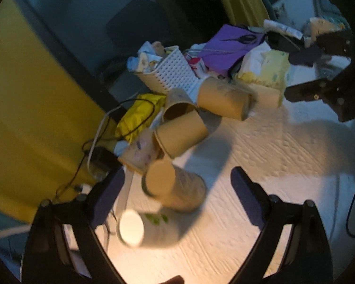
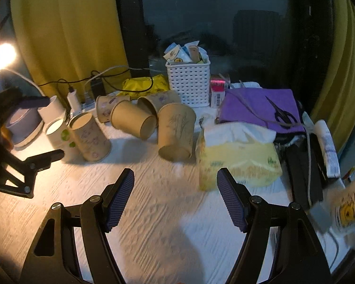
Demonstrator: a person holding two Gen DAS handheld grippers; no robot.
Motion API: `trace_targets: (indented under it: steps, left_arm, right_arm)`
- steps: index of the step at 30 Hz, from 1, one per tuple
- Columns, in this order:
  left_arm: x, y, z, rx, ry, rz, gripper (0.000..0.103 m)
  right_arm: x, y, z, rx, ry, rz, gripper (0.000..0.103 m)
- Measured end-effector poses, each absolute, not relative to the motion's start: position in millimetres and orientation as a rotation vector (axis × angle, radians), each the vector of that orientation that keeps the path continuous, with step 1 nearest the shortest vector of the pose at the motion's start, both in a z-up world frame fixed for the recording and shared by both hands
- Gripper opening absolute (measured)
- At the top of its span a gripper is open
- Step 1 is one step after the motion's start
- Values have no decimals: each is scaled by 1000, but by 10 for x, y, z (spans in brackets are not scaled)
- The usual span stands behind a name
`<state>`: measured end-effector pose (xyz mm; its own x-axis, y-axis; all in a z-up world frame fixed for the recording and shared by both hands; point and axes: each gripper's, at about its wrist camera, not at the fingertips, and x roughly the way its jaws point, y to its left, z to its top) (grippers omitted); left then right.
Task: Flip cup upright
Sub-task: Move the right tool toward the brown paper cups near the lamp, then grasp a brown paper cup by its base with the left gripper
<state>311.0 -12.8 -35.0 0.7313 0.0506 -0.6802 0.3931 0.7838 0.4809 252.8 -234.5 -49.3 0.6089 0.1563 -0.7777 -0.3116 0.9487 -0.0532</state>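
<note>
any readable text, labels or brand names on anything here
"DA": white letters on the right gripper body, left wrist view, cut off by the frame edge.
Tissue pack: green print, too blurred to read.
Red and white box: barcode-like label, too small to read.
Paper cups: drawings only, no readable words.
Nothing else legible.

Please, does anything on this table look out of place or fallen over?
Yes. Several brown paper cups are not upright: one lies on its side with its base toward the right wrist camera, two more lie behind it, and one stands upside down beside the tissue pack. Nothing looks spilled. Both tools are open and hold nothing.
</note>
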Motion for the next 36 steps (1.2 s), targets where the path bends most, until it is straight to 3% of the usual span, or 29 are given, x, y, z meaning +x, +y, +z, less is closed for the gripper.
trace_targets:
  steps: [12,27,29,30,36]
  left_arm:
    - [3989,-348,-578,907,828,-263,92]
    - [4410,-594,-1143,1163,966,-330,92]
    - [4437,-596,-1219,1186,974,-332,85]
    - [4452,-588,-1251,1190,982,-333,73]
    - [4434,-532,-1236,1180,981,-328,68]
  right_arm:
    - [3047,-2388,-619,-175,900,284,75]
    - [3184,-2612,-785,-105,937,295,75]
    - [3194,-2635,-789,-100,937,295,75]
    - [3190,-2645,-790,-98,936,294,76]
    - [3174,-2729,-788,-81,938,277,75]
